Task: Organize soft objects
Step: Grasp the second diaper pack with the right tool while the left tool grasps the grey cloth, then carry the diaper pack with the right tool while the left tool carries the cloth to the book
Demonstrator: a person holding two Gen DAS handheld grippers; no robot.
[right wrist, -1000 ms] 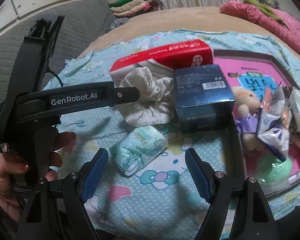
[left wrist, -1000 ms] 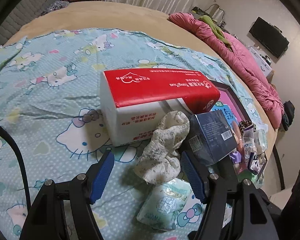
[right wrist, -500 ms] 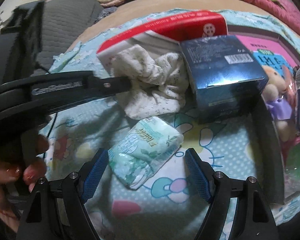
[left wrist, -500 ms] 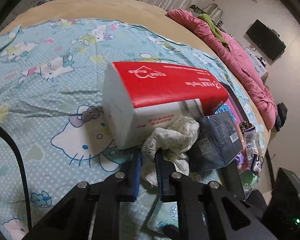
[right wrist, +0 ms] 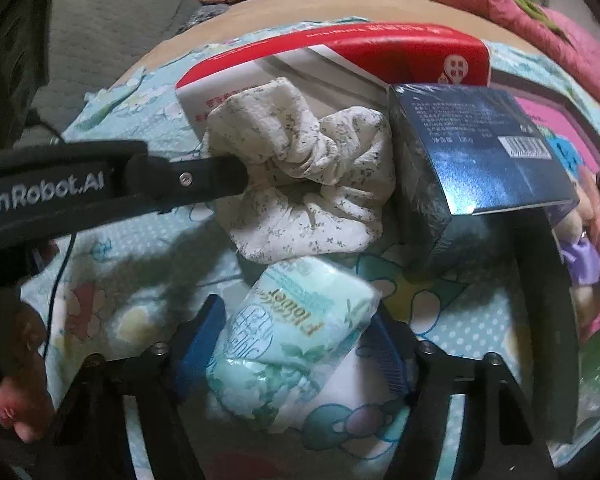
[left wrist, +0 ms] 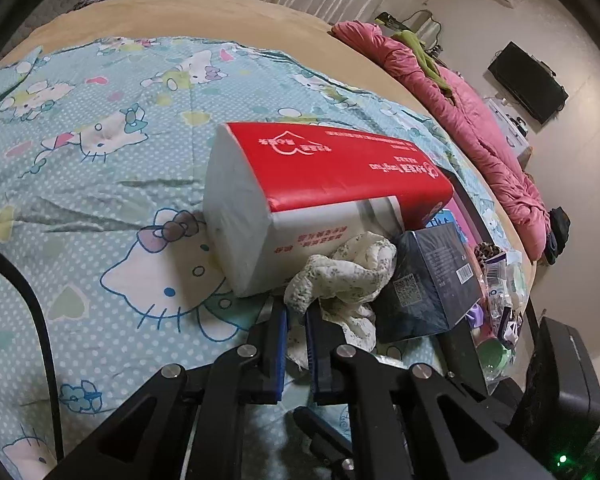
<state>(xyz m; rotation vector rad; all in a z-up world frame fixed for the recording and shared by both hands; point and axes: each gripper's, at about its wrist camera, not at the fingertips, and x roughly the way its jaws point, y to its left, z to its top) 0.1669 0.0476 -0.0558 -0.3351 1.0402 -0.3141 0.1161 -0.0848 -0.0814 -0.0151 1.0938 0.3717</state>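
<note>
On the bed's cartoon-print sheet (left wrist: 80, 200) | left gripper (left wrist: 296, 320) clenched on crumpled floral white cloth (left wrist: 340, 276) | right-wrist view only: right gripper (right wrist: 296, 344), jaws just closing, straddles pale-green tissue pack (right wrist: 296, 332); contact unclear.

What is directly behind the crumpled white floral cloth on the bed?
Behind the cloth stands the red and white tissue pack, the cloth bunched against its front. The pack's lower front is covered by the cloth.
</note>
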